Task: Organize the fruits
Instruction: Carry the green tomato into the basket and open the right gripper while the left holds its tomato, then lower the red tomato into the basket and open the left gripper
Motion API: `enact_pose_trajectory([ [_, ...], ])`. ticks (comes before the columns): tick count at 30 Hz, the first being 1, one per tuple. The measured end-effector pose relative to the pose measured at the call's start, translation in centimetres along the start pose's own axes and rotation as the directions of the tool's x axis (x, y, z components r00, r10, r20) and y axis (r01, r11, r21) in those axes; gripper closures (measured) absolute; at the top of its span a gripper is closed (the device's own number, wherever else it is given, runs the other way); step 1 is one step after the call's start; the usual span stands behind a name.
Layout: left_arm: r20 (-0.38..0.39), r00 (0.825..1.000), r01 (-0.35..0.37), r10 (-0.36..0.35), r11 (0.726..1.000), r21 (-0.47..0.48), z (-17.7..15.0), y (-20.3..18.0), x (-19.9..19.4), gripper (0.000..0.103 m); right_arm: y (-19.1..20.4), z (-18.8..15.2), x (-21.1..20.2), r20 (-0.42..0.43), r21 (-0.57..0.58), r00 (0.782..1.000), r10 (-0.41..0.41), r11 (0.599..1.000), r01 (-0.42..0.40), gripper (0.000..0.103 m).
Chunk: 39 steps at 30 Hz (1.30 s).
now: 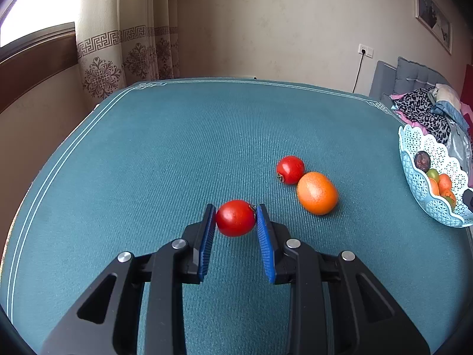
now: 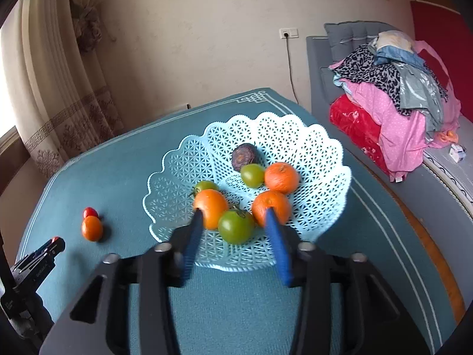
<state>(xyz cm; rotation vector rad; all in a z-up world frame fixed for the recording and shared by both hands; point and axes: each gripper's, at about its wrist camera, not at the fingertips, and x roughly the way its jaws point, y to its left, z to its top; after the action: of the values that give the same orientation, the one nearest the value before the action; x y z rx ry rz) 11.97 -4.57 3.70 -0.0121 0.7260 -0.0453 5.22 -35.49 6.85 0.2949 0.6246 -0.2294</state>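
My left gripper (image 1: 236,207) is shut on a red tomato (image 1: 235,219) just above the teal tablecloth (image 1: 147,162). A second red tomato (image 1: 290,169) and an orange (image 1: 317,193) lie touching each other to its right. My right gripper (image 2: 233,212) stands open over the near side of the light-blue lattice basket (image 2: 165,159). A green tomato (image 2: 235,227) lies in the basket between its fingers, with a gap on both sides. The basket also holds several oranges (image 2: 280,177), two more green tomatoes (image 2: 252,174) and a dark purple fruit (image 2: 244,153).
The basket (image 1: 412,148) sits near the table's right edge. Beyond that edge is a grey sofa (image 2: 443,177) piled with clothes (image 2: 399,103). A curtain (image 1: 118,44) and a wall stand behind the table. In the right wrist view the left gripper (image 2: 44,254) shows at the lower left.
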Motion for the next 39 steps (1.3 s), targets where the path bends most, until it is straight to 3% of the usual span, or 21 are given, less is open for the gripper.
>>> enact_pose_trajectory([
  [8, 0.012, 1.000, 0.017, -0.018, 0.999, 0.045, 0.7, -1.8, -0.9, 0.074, -1.0, -0.6, -0.7, 0.029, 0.035, 1.000, 0.003, 0.999, -0.004, 0.052],
  [17, 0.016, 0.995, 0.095, -0.097, 0.989, 0.114, 1.9, -6.6, -1.9, 0.074, -1.8, -1.5, -2.0, 0.087, 0.040, 0.996, 0.008, 0.999, -0.011, 0.051],
  [24, -0.001, 0.978, 0.204, -0.207, 0.967, 0.153, 3.1, -11.3, -2.7, 0.074, -3.5, -2.6, -2.0, 0.072, 0.072, 0.997, 0.002, 0.997, -0.007, 0.050],
  [26, -0.008, 0.970, 0.242, -0.244, 0.956, 0.166, 3.5, -12.9, -2.8, 0.074, -4.1, -2.9, -2.1, 0.074, 0.086, 0.997, 0.001, 0.996, -0.008, 0.044],
  [39, -0.039, 0.941, 0.335, -0.337, 0.906, 0.257, 4.2, -20.5, -2.7, 0.072, -5.5, -3.9, -2.0, 0.060, 0.127, 0.998, 0.025, 0.991, -0.033, 0.042],
])
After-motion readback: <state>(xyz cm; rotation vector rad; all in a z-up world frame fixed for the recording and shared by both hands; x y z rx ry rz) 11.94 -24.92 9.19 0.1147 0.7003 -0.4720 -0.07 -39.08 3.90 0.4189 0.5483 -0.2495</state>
